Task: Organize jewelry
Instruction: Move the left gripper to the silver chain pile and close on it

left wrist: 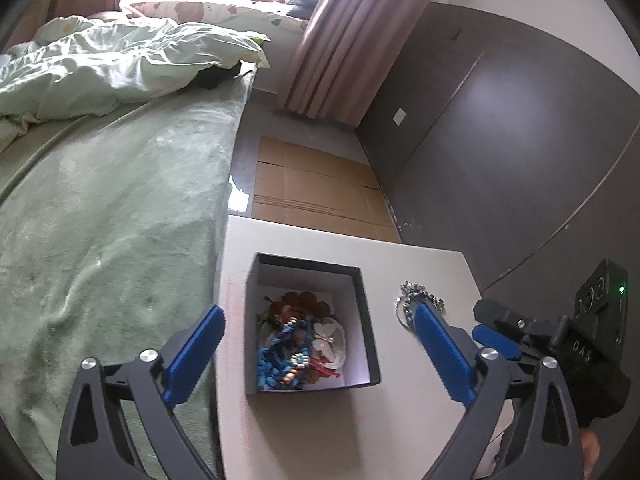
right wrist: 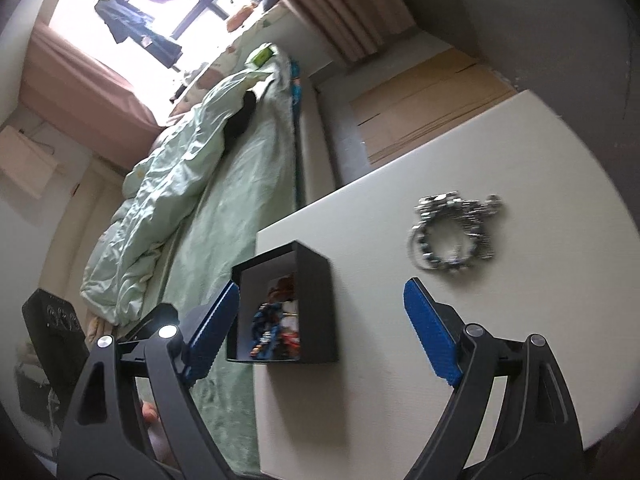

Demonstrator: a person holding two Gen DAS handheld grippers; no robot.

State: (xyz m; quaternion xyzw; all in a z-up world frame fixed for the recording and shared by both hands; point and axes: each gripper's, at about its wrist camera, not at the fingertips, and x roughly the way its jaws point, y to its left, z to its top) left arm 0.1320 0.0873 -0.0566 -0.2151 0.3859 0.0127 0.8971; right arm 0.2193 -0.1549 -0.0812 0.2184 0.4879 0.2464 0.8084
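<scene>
A: Silver chain jewelry (right wrist: 456, 232) — loose on the desk (right wrist: 360, 360), apart from the black box (left wrist: 308, 320).
B: Box holds beaded pieces (left wrist: 298, 344) already; chain is left.
A: Left hand-held gripper (left wrist: 316, 344) and right hand-held gripper (right wrist: 324, 332) — both spread wide, empty.

The chain (left wrist: 416, 300) is partly hidden behind a claw finger (left wrist: 440, 354); the box wall (right wrist: 316, 308) hides most of the jewelry (right wrist: 276, 332).
</scene>
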